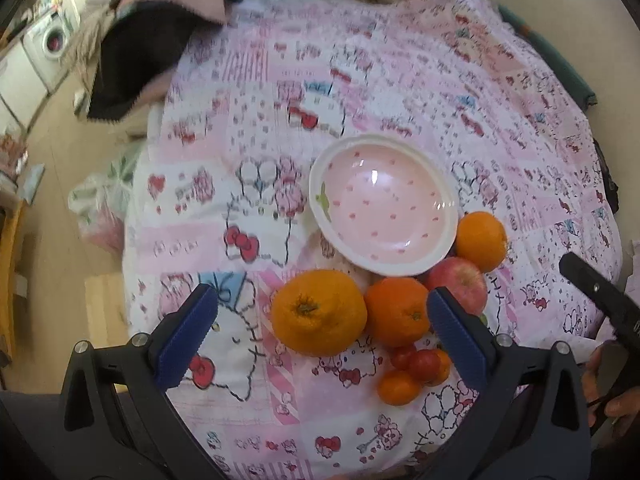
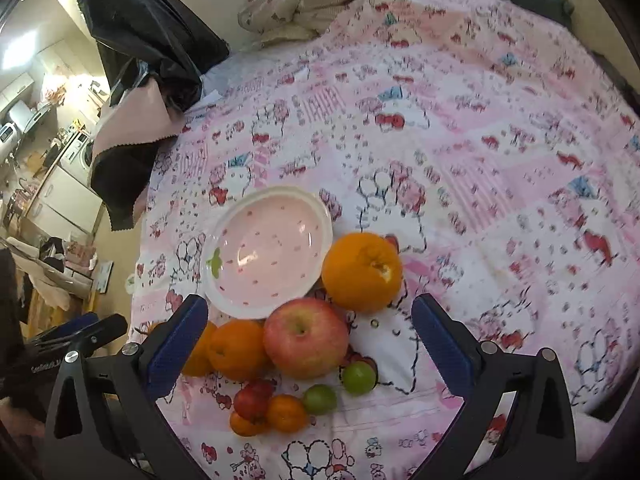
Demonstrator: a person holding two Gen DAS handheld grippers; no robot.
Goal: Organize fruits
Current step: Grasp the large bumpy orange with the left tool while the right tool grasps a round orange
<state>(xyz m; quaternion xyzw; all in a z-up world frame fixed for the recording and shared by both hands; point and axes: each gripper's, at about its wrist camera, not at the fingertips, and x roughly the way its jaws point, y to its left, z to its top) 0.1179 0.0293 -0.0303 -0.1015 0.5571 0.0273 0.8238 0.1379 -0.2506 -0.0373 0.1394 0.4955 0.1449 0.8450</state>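
While poised above the fruit (image 2: 306, 338), both grippers — left (image 1: 322, 312), right (image 2: 310, 326) — fingers wide, holding nothing.

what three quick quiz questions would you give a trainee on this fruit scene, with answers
1. True or false: the pink bowl already holds fruit.
2. How many green fruits lie on the bedspread in the right wrist view?
3. Which fruit sits between the open fingers of the left gripper: A) apple B) large orange C) cherry tomato

Key:
1. False, it is empty.
2. Two.
3. B. The right gripper is open too, holding nothing.
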